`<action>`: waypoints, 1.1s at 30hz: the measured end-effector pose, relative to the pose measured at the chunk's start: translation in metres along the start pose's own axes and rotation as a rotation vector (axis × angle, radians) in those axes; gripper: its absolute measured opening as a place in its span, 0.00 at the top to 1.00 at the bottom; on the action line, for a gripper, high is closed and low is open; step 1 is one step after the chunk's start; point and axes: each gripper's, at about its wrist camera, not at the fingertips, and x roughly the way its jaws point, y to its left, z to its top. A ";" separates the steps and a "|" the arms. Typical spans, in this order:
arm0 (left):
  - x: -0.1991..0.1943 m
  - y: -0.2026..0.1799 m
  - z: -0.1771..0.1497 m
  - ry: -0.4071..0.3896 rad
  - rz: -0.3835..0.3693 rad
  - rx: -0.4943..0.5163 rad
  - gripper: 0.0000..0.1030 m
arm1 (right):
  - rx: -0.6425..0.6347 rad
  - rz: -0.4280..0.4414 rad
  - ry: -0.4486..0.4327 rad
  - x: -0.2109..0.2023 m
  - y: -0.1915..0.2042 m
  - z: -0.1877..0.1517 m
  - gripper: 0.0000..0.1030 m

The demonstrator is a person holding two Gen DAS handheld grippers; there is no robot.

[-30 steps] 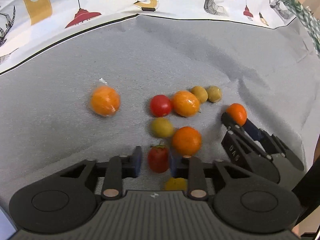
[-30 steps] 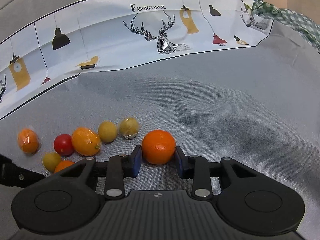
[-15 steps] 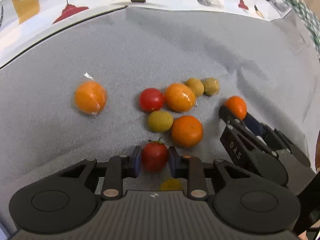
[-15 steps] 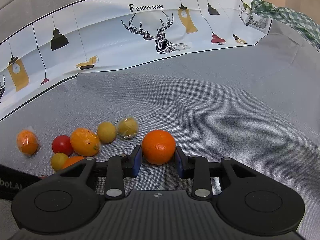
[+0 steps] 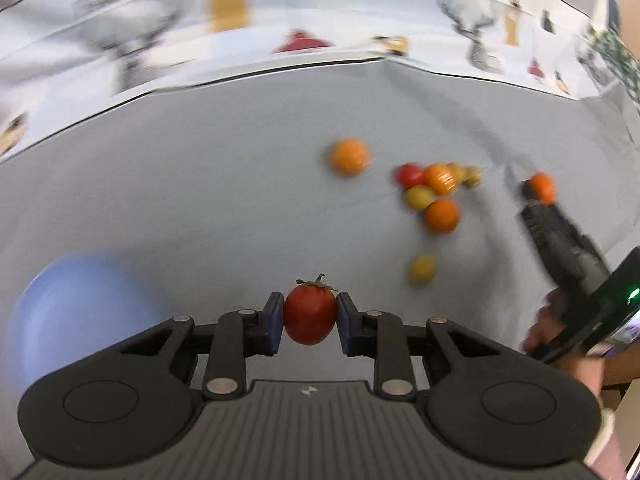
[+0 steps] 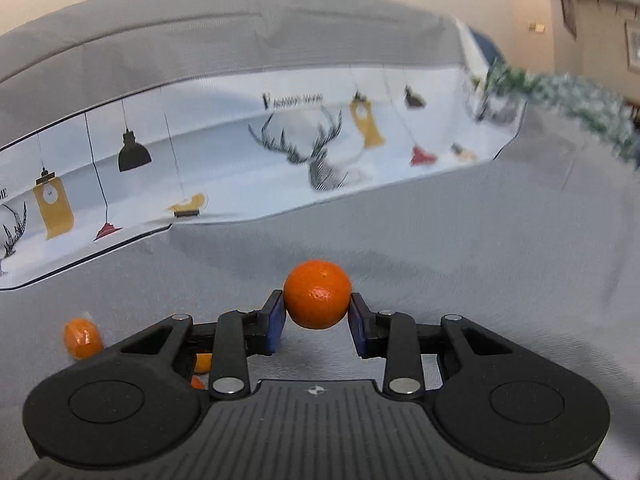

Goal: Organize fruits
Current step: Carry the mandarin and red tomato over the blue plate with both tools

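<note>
Grey cloth (image 5: 224, 184) (blurred): left gripper (image 5: 310, 318) grips tomato (image 5: 309, 314).

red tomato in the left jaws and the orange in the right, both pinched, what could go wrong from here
1. The red tomato is soft and held only at its sides by the left gripper; a hard squeeze could bruise it, and a quick swing could slip it out.
2. The orange sits at the very tips of the right gripper, so it might roll free.
3. A dropped fruit could knock the loose pile on the grey cloth.
</note>
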 end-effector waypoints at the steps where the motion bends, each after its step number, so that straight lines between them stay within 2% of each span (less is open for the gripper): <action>1: -0.014 0.013 -0.012 0.002 0.010 -0.022 0.70 | -0.001 -0.003 -0.006 -0.013 0.003 0.005 0.66; 3: -0.041 0.037 -0.038 -0.002 0.029 -0.062 0.70 | -0.017 0.055 -0.025 -0.048 0.012 0.015 0.66; 6: -0.079 0.069 -0.078 -0.004 0.055 -0.119 0.70 | -0.037 0.228 -0.012 -0.119 0.031 0.017 0.66; 10: -0.120 0.103 -0.132 -0.007 0.066 -0.189 0.70 | -0.054 0.497 0.122 -0.203 0.056 0.004 0.66; 14: -0.150 0.125 -0.180 -0.038 0.061 -0.240 0.70 | -0.124 0.646 0.238 -0.262 0.082 -0.016 0.66; 19: -0.170 0.147 -0.218 -0.073 0.041 -0.287 0.70 | -0.253 0.712 0.232 -0.308 0.112 -0.028 0.66; 23: -0.173 0.169 -0.224 -0.092 0.039 -0.338 0.70 | -0.295 0.717 0.238 -0.318 0.128 -0.026 0.66; 28: -0.164 0.191 -0.199 -0.128 0.049 -0.374 0.70 | -0.349 0.716 0.266 -0.312 0.152 -0.032 0.66; 33: -0.141 0.210 -0.160 -0.148 0.058 -0.387 0.70 | -0.412 0.714 0.285 -0.288 0.186 -0.042 0.66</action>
